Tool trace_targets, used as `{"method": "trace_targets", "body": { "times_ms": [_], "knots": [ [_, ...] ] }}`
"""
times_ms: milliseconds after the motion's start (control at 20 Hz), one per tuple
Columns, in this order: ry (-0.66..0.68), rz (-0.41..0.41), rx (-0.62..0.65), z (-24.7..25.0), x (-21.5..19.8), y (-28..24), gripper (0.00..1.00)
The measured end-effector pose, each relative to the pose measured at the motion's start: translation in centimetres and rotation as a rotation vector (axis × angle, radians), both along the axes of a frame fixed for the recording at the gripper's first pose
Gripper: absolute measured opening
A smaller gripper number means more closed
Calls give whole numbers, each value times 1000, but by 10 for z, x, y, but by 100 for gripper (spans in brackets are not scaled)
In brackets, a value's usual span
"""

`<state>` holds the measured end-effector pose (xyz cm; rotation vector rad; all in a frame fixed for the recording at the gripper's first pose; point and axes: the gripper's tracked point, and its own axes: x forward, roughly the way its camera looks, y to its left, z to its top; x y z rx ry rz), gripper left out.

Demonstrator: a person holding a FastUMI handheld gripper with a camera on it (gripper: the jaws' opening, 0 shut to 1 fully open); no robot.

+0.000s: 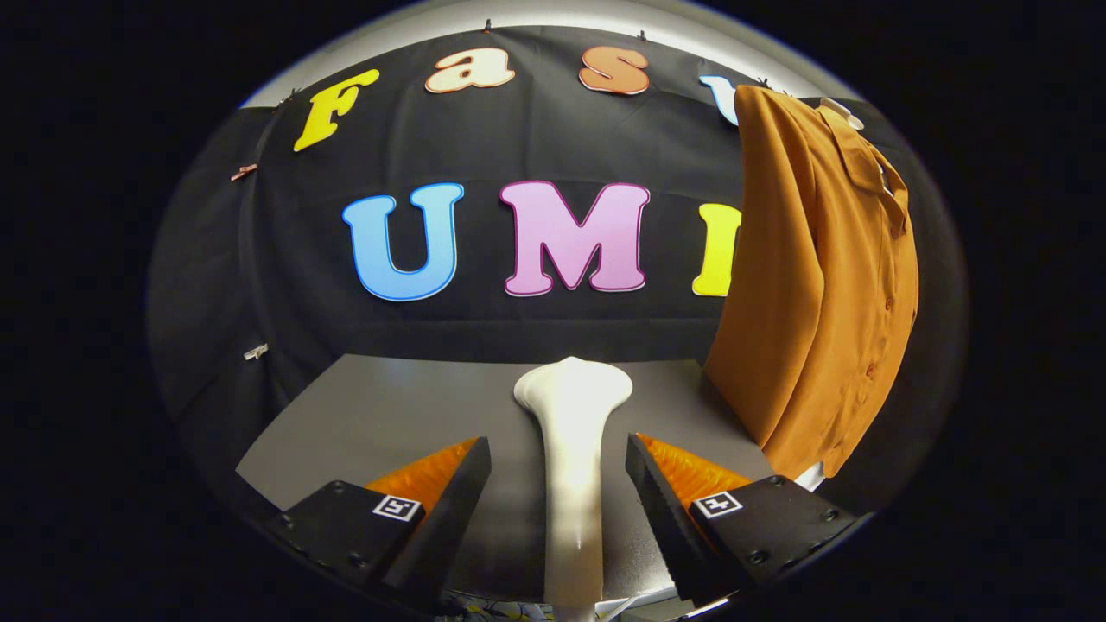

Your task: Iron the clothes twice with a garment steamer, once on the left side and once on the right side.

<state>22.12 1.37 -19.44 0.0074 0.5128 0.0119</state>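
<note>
The gripper [559, 484] hangs low over a grey table [371, 415] with its fingers spread wide. Between them lies the steamer [572, 449], a white tool stretched along the line of the fingers: its slim handle runs back between the two fingers, and its flared head rests on the table just beyond their tips, pointing at the black back wall. A clear gap shows on each side of the handle, so neither finger touches it; the steamer lies on the table, not gripped. To the right and beyond the fingers hangs the shirt [821, 285], an orange-brown button-up garment on a pale hanger [842, 111] near the top of the wall. It falls in loose folds, its collar at the top and a row of small buttons running down its right part. Its hem reaches down past the far right corner of the table, near the right finger but apart from it. The steamer head and the shirt are well apart, with bare grey table between them.
</note>
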Motion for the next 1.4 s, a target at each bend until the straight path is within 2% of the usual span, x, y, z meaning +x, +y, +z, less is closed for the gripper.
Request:
{"method": "trace_targets", "body": {
  "times_ms": [300,650,700,800,850,950,1150,1200,1400],
  "knots": [
    [100,-17,-14,-29,4,-5,98],
    [150,-30,-22,-49,5,-8,98],
    [154,-33,-23,-50,6,-9,87],
    [169,-18,-17,-54,6,-5,76],
    [177,-18,-11,-56,4,-5,75],
    [175,-19,0,-55,6,-6,45],
    [173,-5,-24,-52,4,-4,42],
    [170,-3,-26,-55,6,-4,37],
    [158,13,-23,-51,5,0,37]
  ]
}}
